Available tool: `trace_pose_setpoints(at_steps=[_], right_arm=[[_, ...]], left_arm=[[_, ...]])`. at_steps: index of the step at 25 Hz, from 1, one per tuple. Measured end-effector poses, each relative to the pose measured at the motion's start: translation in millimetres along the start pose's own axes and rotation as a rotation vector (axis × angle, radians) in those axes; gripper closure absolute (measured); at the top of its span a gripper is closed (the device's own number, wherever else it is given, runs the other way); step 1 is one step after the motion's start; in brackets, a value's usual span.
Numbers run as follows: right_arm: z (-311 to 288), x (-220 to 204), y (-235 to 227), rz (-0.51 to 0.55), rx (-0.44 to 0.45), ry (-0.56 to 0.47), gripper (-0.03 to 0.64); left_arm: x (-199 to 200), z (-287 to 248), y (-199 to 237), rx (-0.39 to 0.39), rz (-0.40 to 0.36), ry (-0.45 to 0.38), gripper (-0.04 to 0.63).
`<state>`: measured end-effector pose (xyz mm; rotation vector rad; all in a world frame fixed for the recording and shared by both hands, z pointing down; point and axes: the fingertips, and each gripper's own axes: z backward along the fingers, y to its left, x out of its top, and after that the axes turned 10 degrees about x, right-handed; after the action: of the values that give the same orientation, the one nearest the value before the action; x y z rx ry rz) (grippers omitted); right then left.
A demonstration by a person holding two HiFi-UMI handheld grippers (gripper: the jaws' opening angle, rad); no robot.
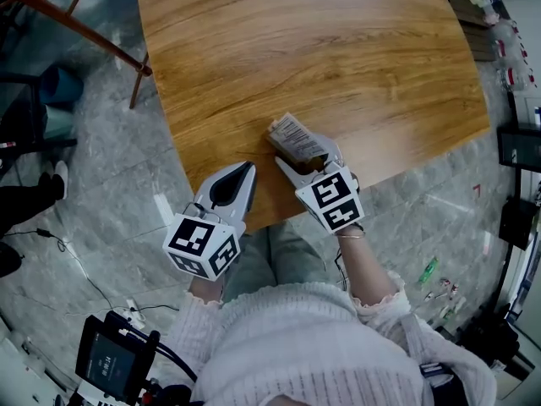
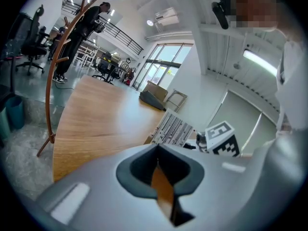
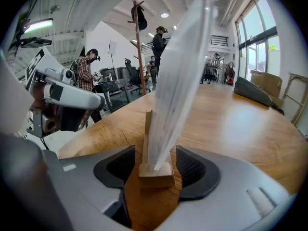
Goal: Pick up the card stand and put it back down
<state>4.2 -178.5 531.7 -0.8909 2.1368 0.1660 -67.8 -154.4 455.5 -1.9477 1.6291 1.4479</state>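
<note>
The right hand-held grey two-jaw gripper [image 3: 155, 163] straddles the card stand [image 3: 175, 81], a small pale wooden block with a tall printed sheet slotted upright into it. Its jaws stand wide, with a strip of bare wood showing between each dark ribbed pad and the block, so nothing is gripped. The stand's base sits flat on the round-cornered brown wooden table [image 1: 296, 41], just inside the edge nearest the person. The left hand-held grey gripper [image 1: 237, 176] hangs over that same edge, just beside the right one, its jaws drawn together on nothing.

Judging by this, the stand is down and free, or about to be taken. The danger lies in the small base under a tall sheet: it looks top-heavy. If the right gripper pulls back crookedly, one pad could catch the block, drag it toward the near edge, or tip it over. If the jaws close off-centre, one pad would reach the block first and shove it sideways, twisting the sheet out of its slot.
</note>
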Motion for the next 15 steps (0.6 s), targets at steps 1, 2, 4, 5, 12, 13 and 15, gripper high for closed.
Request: trace_pose_setpoints(at_steps=[1,2,4,5,12,13,15], right_arm=[[4,0,0,-0.010,-0.001,-0.009,0.357],[8,0,-1,-0.018,-0.001,-0.016,0.334],[22,1,-3,-0.030,-0.008,-0.033,0.326],[30,2,-4,-0.032,-0.018,-0.045,0.326],[99,22,2,-0.052,-0.054,-0.158,0.331],[111,28,5,-0.048,-0.057,-0.179,0.337],[134,42,15,-0.034,-0.061,-0.229,0.349]], left_arm=[[1,0,-3,-0.003,-0.006,0.000,0.588],[3,1,-6,-0.006,-0.016,0.001,0.588],[6,2,-13,-0.010,-0.049,0.004,0.588],[7,3,-17,-0.011,-0.068,0.004,0.588],[24,15,-57,-0.044,-0.165,-0.015,0.588],[29,19,-65,-0.052,-0.181,-0.025,0.588],[38,27,-80,-0.062,-0.205,-0.051,0.588]])
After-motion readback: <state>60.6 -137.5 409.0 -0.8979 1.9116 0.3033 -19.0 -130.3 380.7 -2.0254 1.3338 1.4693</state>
